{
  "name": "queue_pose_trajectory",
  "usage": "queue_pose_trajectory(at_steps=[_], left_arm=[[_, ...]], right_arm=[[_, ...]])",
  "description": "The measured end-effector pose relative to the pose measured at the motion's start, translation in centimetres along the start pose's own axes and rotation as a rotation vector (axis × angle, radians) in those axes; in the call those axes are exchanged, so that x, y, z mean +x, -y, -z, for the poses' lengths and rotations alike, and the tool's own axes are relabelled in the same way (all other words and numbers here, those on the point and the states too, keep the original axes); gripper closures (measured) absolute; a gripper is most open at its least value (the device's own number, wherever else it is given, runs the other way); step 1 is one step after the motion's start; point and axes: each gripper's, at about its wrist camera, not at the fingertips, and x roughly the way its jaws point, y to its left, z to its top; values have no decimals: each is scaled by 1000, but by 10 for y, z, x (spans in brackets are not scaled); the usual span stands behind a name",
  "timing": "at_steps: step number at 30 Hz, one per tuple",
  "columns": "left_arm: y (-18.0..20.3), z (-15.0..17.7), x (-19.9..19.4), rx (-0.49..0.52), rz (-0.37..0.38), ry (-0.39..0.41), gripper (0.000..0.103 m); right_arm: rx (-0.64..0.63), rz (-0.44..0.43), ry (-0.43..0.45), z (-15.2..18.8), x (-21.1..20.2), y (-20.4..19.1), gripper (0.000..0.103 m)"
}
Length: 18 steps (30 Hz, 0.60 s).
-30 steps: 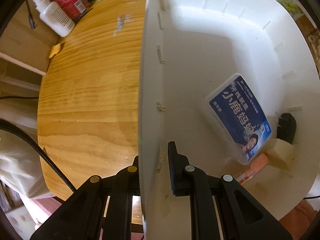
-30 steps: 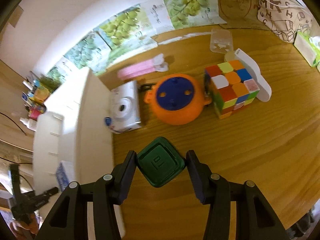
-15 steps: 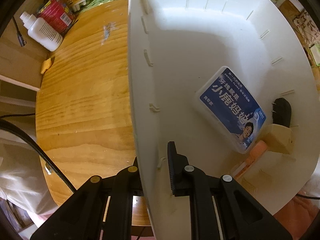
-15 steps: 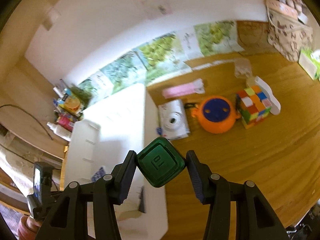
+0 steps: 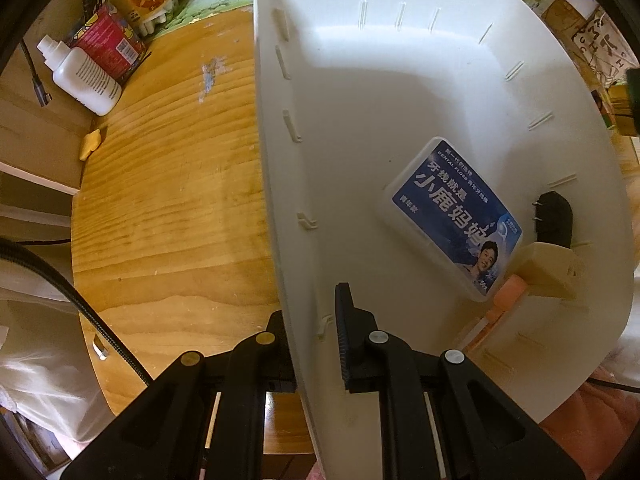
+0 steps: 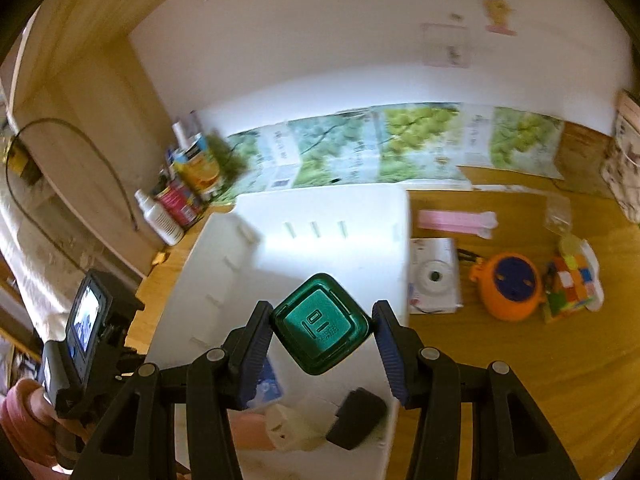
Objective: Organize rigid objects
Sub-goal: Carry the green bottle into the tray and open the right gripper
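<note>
Gripping the near wall of the white bin [image 5: 400, 92], our left gripper [image 5: 310, 344] has its two jaws nearly together, one outside the wall and one inside, the plastic pinched between them. Our right gripper [image 6: 322, 330] holds one green square-topped block [image 6: 320, 322] by opposite corners, its jaws partly apart and pressed against it, hovering above the bin's open interior.

Left to right along the wooden table [image 6: 500, 380] we count: one white bottle [image 6: 158, 218] and one red can [image 6: 178, 200] in the cluttered far-left corner (the packages behind them are too blurred to count), then the bin, then one white camera [image 6: 434, 276] just beside the bin's right wall, one pink flat item [image 6: 456, 220] behind it, one orange round pot with a blue top [image 6: 510, 286], and one multicoloured puzzle cube [image 6: 570, 284] at the far right.

Inside the bin we count four things gathered at the near end: one clear box with a blue label [image 5: 454, 216], one peach-coloured piece [image 5: 506, 292] partly hidden under it, one cream plug adapter [image 5: 546, 266], and one black plug [image 5: 554, 220] touching the adapter. From the left wrist view we also see one small yellow scrap [image 5: 90, 144] lying near the table's left edge, close to the bottle.
</note>
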Motion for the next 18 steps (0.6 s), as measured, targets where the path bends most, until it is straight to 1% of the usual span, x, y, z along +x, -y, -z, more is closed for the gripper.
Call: queue_pose_trajectory(at_steps=[3, 9, 13, 18], left_arm=[[-1, 1, -1, -1, 5, 0, 89], [-5, 0, -2, -14, 12, -2, 89], [-7, 0, -2, -8, 12, -2, 89], [-5, -1, 0, -11, 7, -6, 89]], right_arm=[[-32, -15, -27, -1, 10, -10, 52], [-60, -34, -126, 1, 39, -25, 51], [-41, -56, -204, 5, 61, -27, 51], [-13, -69, -250, 7, 73, -24, 51]])
